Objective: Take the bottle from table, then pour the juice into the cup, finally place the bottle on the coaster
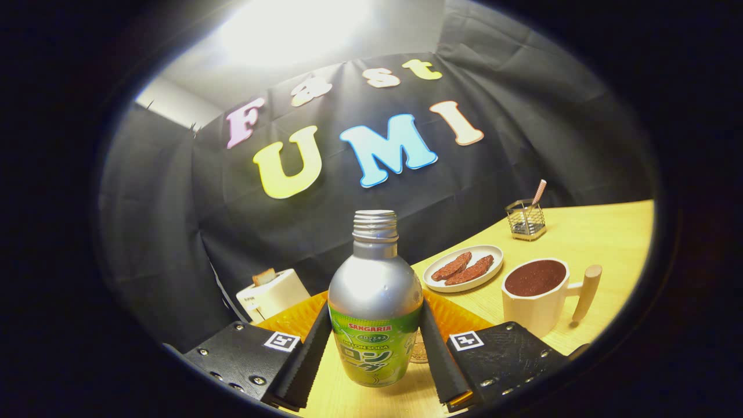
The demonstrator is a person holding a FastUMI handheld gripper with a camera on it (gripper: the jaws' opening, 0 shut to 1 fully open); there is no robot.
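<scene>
Squarely at lower center of the frame, a silver bottle with a green label and an uncapped threaded neck stands upright, pinched between the 2 fingers of the tool, 1 finger pressed to each side of its lower body. Its base sits at or just above the wooden tabletop; contact there cannot be told. Directly behind the bottle lies an orange mat, showing on both sides of it, and a small round coaster-like disc peeks out just right of the bottle's base, against the right finger. To the lower right, beyond that finger, a cream cup with a wooden handle pointing right holds a dark brown filling. Between cup and bottle, farther back, a white oval plate carries 2 brown pieces. At right of center, near the black cloth wall, a small wire holder contains 1 pink stick. At lower left, beyond the mat, a cream toaster shows a slice poking from its top.
</scene>
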